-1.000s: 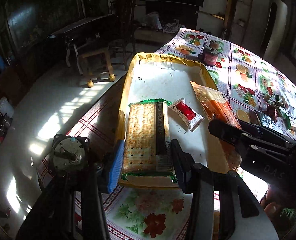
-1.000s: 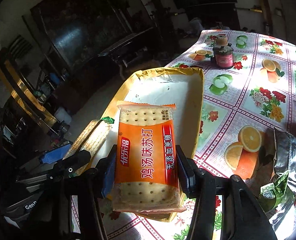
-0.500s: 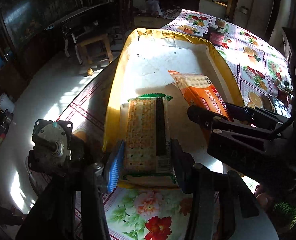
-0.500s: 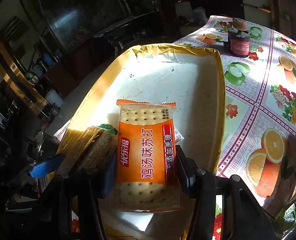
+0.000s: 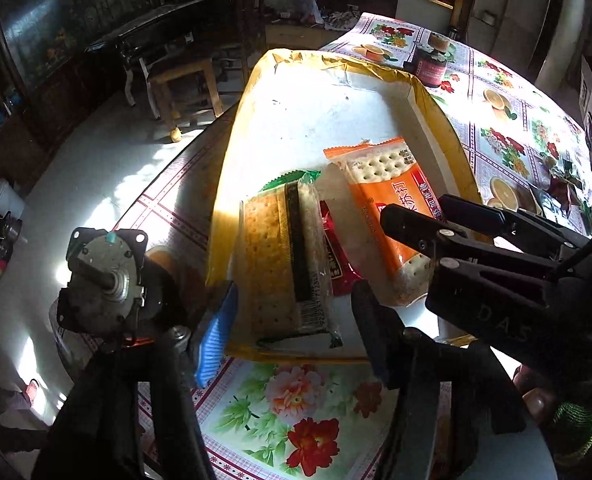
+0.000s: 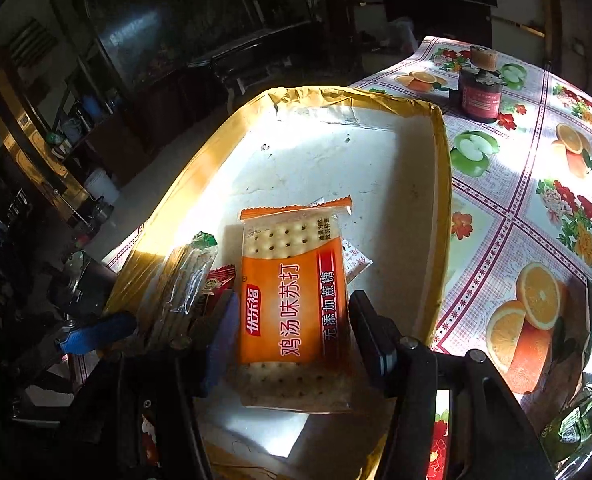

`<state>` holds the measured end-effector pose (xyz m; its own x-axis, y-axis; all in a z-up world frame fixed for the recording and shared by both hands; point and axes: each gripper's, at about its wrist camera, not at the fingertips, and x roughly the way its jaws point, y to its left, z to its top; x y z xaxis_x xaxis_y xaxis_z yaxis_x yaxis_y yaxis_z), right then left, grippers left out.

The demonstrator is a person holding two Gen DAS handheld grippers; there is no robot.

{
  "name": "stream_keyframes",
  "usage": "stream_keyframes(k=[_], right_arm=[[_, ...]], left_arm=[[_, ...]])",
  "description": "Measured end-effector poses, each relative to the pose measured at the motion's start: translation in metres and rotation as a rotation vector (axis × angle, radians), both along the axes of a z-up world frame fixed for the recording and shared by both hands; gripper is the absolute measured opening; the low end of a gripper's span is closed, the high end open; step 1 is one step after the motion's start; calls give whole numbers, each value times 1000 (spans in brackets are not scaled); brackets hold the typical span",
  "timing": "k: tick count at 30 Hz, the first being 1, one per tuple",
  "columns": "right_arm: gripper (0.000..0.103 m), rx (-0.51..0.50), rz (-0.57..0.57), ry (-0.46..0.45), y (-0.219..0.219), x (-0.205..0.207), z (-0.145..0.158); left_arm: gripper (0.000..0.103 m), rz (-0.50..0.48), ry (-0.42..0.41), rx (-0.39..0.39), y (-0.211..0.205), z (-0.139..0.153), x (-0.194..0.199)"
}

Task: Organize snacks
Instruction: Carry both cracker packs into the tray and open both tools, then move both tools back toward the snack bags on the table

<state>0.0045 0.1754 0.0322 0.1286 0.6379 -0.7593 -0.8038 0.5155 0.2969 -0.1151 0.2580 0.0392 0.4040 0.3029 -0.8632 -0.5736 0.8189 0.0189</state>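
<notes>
Nearest you, your left claw [image 5: 292, 328] is opening: its fingers stand clear on both sides of the green-edged cracker pack [image 5: 284, 264], which leans on its side at the near end of the yellow tray [image 5: 232, 140], propped against a small red snack packet [image 5: 338, 264]. That pack looks delivered.

Your right claw [image 6: 292, 336] is opening too. The orange cracker pack [image 6: 294, 300] lies between its fingers, on the tray floor as far as the right wrist view shows; there is a gap at the right finger, while the left finger sits so close that you cannot tell whether it touches. A white wrapper [image 6: 356, 258] peeks out from under the pack's far right corner.

So four snacks seem to be in the tray, crowded at the near end, with the far half bare.

What is left, judging by the desk [image 6: 536, 216]: loose foil wrappers [image 6: 584, 400] lie to the right of the tray on the flowered cloth. Further back a dark jar [image 6: 480, 92] stands apart; whether it counts as a snack is unclear.
</notes>
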Motion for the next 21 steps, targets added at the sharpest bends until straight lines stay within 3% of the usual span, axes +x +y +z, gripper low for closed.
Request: stream_keyframes(k=[9,21], right_arm=[[61,125,-126,-6,-80,1,35],[64,130,-411,18,-230,14,24]], left_arm=[[76,-24,-60,60,-25,31,-3],[82,-151,-50,61,-87,38,18]])
